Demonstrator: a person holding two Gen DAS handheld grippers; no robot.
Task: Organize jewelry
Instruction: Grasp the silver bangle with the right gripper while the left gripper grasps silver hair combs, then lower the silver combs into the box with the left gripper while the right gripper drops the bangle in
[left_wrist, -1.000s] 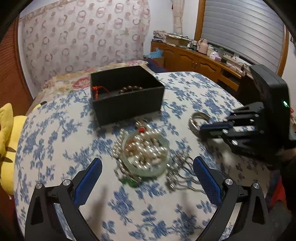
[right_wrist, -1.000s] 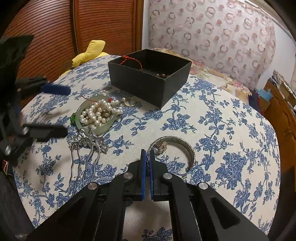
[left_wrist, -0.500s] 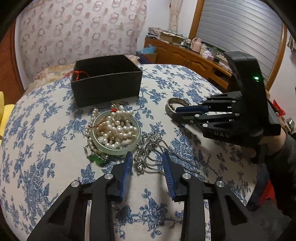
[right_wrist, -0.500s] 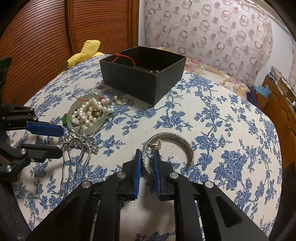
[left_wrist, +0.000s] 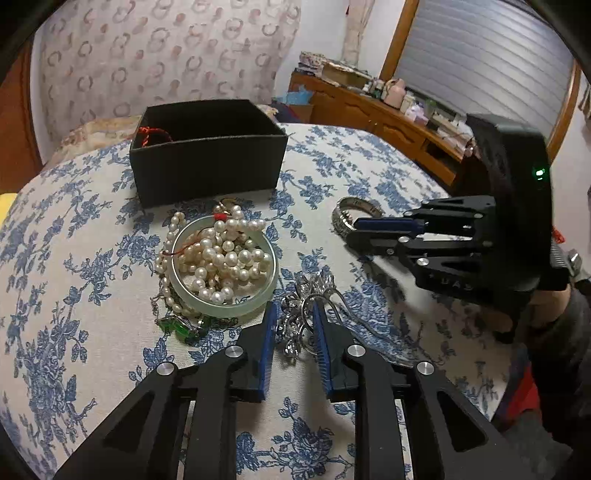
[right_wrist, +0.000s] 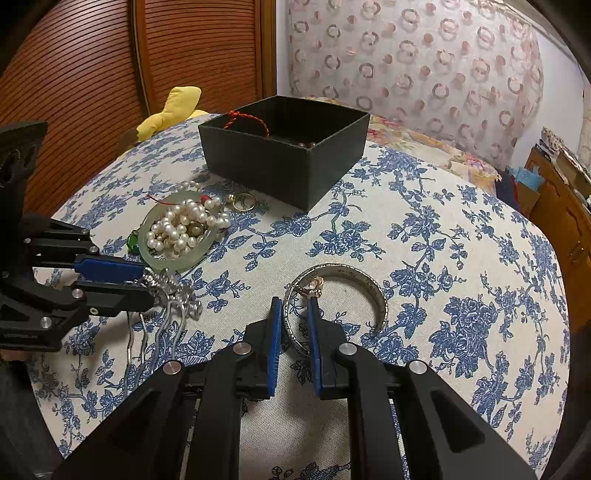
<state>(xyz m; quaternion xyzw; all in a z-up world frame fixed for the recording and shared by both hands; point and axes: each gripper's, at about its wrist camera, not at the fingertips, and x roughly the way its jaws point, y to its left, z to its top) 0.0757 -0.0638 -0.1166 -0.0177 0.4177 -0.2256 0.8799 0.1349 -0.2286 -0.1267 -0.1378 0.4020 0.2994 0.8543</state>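
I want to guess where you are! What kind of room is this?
Probably a bedroom at home: a floral bedspread behind the cloth-covered table, a cluttered wooden dresser, and a louvered wooden closet door.

Bare tablecloth (right_wrist: 461, 258) lies open toward the right edge; the black box (right_wrist: 284, 155) blocks the far edge; the pearl-filled bangle (right_wrist: 177, 236) crowds the left.

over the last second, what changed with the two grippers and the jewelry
The left gripper came in from wide open to straddle the silver hairpin, jaws narrowed but not shut. The right gripper went from shut to open around the silver bangle rim. The black box, pearls and jade bangle stayed put.
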